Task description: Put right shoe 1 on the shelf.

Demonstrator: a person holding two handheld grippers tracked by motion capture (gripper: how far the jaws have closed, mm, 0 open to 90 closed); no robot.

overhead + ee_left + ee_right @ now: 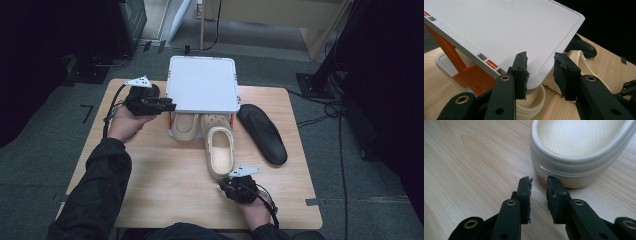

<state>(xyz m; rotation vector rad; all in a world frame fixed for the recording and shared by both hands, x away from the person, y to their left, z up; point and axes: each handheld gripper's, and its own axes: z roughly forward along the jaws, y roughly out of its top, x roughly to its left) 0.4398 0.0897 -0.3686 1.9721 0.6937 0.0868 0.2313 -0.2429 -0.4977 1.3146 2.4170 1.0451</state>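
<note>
A white box lid (202,82) stands tilted up on orange struts (461,65). My left gripper (170,106) is at its front left corner, and in the left gripper view both pads of that gripper (540,56) lie against the two edges of the corner, shut on it. One cream clog (184,126) sits under the lid. A second cream clog (220,150) lies half out, its heel toward me. My right gripper (231,181) is just behind that heel (574,170), low over the table. Its jaws (539,180) stand a narrow gap apart with nothing between them.
A black insole-shaped sole (262,132) lies to the right of the box, also seen past the lid's corner (584,47). The wooden table (165,190) has bare room in front of the box. Cables and dark stands surround the table on the floor.
</note>
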